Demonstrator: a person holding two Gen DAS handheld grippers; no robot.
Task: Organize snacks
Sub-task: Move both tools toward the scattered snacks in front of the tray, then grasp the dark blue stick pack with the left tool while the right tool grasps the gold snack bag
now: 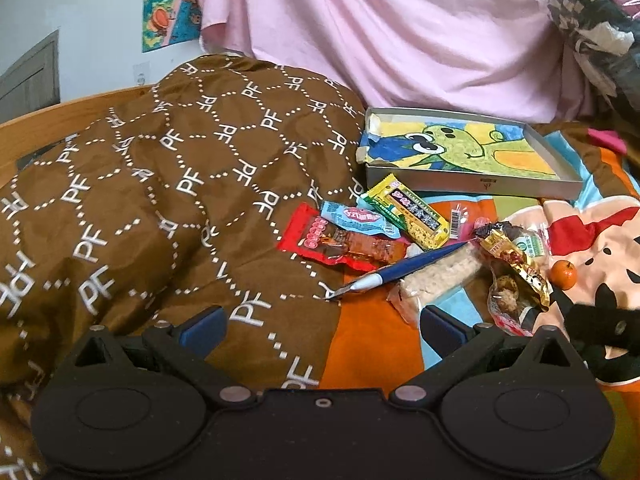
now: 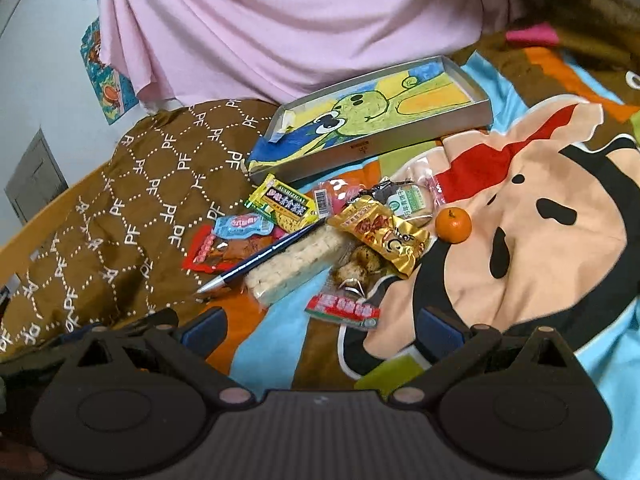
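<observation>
Several snack packets lie in a heap on the bedspread: a red packet point(image 1: 340, 242) point(image 2: 208, 254), a light blue one point(image 1: 356, 218) point(image 2: 242, 226), a yellow-green bar point(image 1: 408, 210) point(image 2: 282, 204), a clear-wrapped rice bar point(image 1: 436, 276) point(image 2: 292, 266), a gold packet point(image 1: 516, 264) point(image 2: 380, 234). A blue pen point(image 1: 400, 268) point(image 2: 264, 258) rests across them. A small orange point(image 1: 563, 274) point(image 2: 453, 225) sits to their right. A shallow grey box point(image 1: 472, 184) point(image 2: 400, 140) with a frog drawing stands behind. My left gripper point(image 1: 322, 326) and right gripper point(image 2: 322, 328) hover open, short of the heap.
A brown quilt point(image 1: 168, 208) point(image 2: 132, 208) printed with letters bulges at the left. A pink sheet point(image 1: 392, 28) point(image 2: 280, 24) hangs behind the box. A wooden bed rail point(image 1: 40, 112) runs along the far left. The cartoon bedspread point(image 2: 540, 208) spreads to the right. The right gripper's tip point(image 1: 600, 326) shows at the left view's edge.
</observation>
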